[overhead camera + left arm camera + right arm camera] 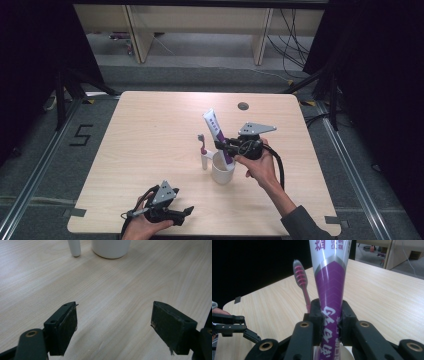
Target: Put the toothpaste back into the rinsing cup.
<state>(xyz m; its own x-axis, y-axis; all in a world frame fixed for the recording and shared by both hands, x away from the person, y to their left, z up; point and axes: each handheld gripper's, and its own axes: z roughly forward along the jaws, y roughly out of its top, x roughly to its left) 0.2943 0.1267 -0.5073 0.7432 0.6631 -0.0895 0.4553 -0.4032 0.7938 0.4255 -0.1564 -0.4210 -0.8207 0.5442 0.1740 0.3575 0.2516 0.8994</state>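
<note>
A purple and white toothpaste tube [216,131] [329,287] stands upright with its lower end inside a white cup [222,169] [111,247] in the middle of the table. My right gripper [226,146] [331,326] is shut on the tube just above the cup's rim. A pink toothbrush [201,142] [301,280] stands in a small white holder [205,161] [74,247] left of the cup. My left gripper [186,212] [113,325] rests open near the table's front edge, nothing between its pads.
The wooden table [150,130] has a round cable hole [243,106] at the back right. Dark curtains flank both sides, and wooden furniture legs and cables stand on the floor beyond the far edge.
</note>
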